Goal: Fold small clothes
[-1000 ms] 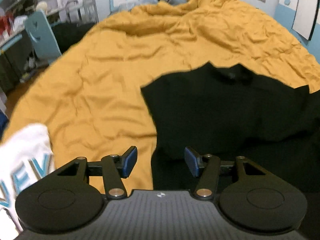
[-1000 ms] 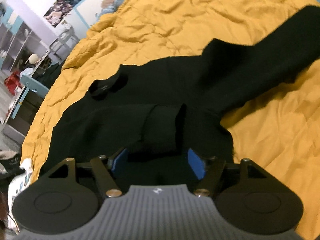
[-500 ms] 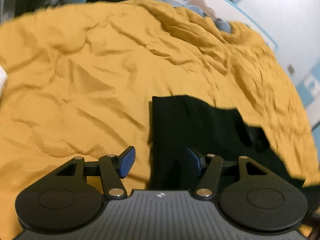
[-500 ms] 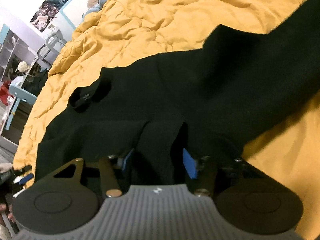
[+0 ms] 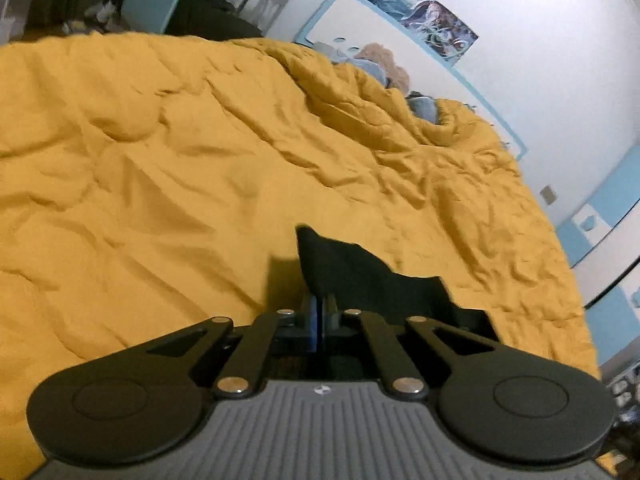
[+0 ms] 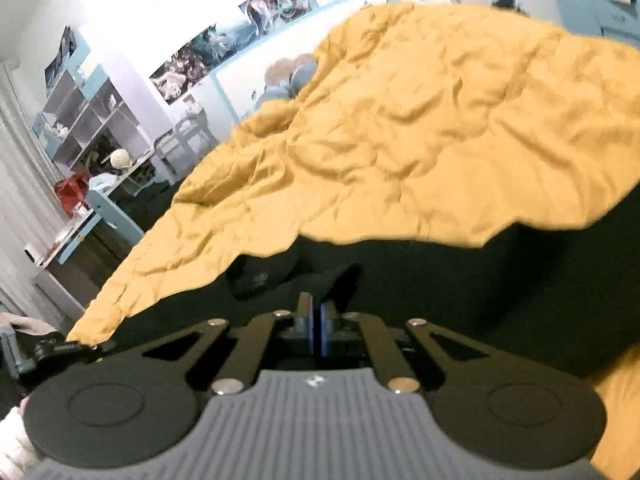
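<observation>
Black garment [image 5: 360, 272] spread on the bed's yellow quilt [image 5: 160, 160], pinched now by both grippers. Left gripper [image 5: 319, 312] and right gripper [image 6: 315, 320], wide a second earlier, clamped onto cloth edges. Ready for lifting into a fold, probably.

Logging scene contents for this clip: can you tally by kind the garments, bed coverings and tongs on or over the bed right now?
Black garment: 1, pinched by both tongs
Mustard-yellow quilt: 1
Tongs: 2, left tongs and right tongs, both shut on the garment
Total: 4
</observation>
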`<state>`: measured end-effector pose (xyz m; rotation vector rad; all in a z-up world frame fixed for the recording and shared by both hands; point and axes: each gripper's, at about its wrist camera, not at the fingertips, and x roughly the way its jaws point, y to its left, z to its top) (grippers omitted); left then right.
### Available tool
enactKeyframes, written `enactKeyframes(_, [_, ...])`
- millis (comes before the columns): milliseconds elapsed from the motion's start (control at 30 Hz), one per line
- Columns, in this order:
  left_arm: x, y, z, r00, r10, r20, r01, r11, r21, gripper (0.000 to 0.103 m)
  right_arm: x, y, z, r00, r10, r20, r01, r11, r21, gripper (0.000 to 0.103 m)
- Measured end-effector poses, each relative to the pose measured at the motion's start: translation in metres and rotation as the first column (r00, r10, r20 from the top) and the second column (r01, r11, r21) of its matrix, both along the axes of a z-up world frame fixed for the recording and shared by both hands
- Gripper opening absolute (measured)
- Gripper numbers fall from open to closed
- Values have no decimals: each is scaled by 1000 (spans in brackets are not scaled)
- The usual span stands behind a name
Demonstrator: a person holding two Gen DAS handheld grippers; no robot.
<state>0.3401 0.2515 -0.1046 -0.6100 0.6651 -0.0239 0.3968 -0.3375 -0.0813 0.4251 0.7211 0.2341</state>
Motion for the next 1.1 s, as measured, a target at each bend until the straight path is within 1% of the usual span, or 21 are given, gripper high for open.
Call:
enactKeyframes(67, [4, 5, -9, 999, 8, -33, -8, 1000, -12, 1, 20, 1, -23, 996, -12, -83, 10, 1000, -25, 0])
enactKeyframes(133, [10, 0, -17, 997, -9, -73, 10, 1000, 20, 1, 36, 5, -48, 987, -7, -161, 0, 999, -43, 0])
enactKeyframes(167, [11, -3, -19, 996, -13, -89, 16, 999, 34, 1, 41, 6, -58, 983, -16, -184, 3, 998, -67, 0])
enactKeyframes(200, [12, -4, -20, 995, -10, -100, 14, 999, 42, 2, 43, 7, -64, 981, -35, -191, 15, 994, -105, 2])
enactKeyframes(233, [11, -3, -20, 994, -2, -107, 7, 999, 52, 4, 41, 8, -67, 981, -57, -188, 32, 990, -136, 9])
enactKeyframes(267, [8, -1, -18, 994, 8, -108, -2, 998, 64, 5, 37, 6, -66, 982, -69, -178, 45, 990, -137, 15])
enactKeyframes(300, [5, 2, -16, 994, 20, -108, -11, 997, 79, 6, 33, 5, -63, 983, -71, -169, 49, 991, -127, 15])
enactKeyframes(367, [-2, 8, -8, 993, 22, -119, -9, 994, 112, 6, 26, 5, -57, 985, -61, -159, 37, 988, -147, 16])
enactKeyframes(400, [-6, 9, -4, 993, 8, -121, 6, 993, 117, 9, 22, 7, -54, 987, -51, -152, 26, 986, -163, 17])
enactKeyframes(433, [-12, 9, 3, 992, -18, -122, 33, 993, 118, 17, 19, 8, -51, 988, -38, -148, 13, 986, -169, 25])
enactKeyframes(467, [-17, 9, 8, 991, -45, -124, 60, 991, 118, 22, 16, 10, -48, 989, -27, -148, 1, 986, -168, 34])
enactKeyframes(500, [-23, 7, 14, 989, -78, -123, 93, 988, 124, 31, 12, 9, -46, 989, -16, -148, -8, 987, -162, 37])
enactKeyframes(533, [-30, 5, 19, 987, -105, -122, 122, 982, 141, 37, 6, 10, -45, 989, -7, -149, -17, 987, -158, 37])
enactKeyframes(600, [-45, -2, 25, 979, -151, -134, 174, 968, 180, 42, -3, 13, -45, 988, 6, -156, -30, 988, -150, 37])
enactKeyframes(700, [-66, -17, 27, 963, -216, -163, 250, 942, 224, 44, -14, 16, -49, 985, 9, -170, -34, 989, -146, 37])
enactKeyframes(800, [-80, -30, 23, 953, -249, -173, 288, 921, 263, 63, -19, 16, -57, 980, -9, -197, -18, 991, -136, 37])
enactKeyframes(833, [-82, -34, 21, 953, -246, -179, 290, 913, 286, 65, -20, 16, -59, 979, -10, -202, -16, 992, -128, 38])
enactKeyframes(933, [-83, -42, 13, 943, -253, -215, 315, 888, 335, 65, -20, 19, -63, 977, -10, -214, -18, 992, -129, 37])
enactKeyframes(967, [-83, -46, 11, 941, -251, -227, 321, 875, 364, 65, -20, 20, -64, 976, -7, -217, -23, 991, -135, 37])
enactKeyframes(1033, [-82, -54, 4, 947, -213, -242, 303, 845, 441, 64, -18, 21, -65, 974, -5, -225, -27, 989, -142, 37])
enactKeyframes(1100, [-77, -62, -4, 950, -175, -259, 288, 811, 509, 60, -17, 23, -66, 974, -6, -228, -29, 988, -153, 31])
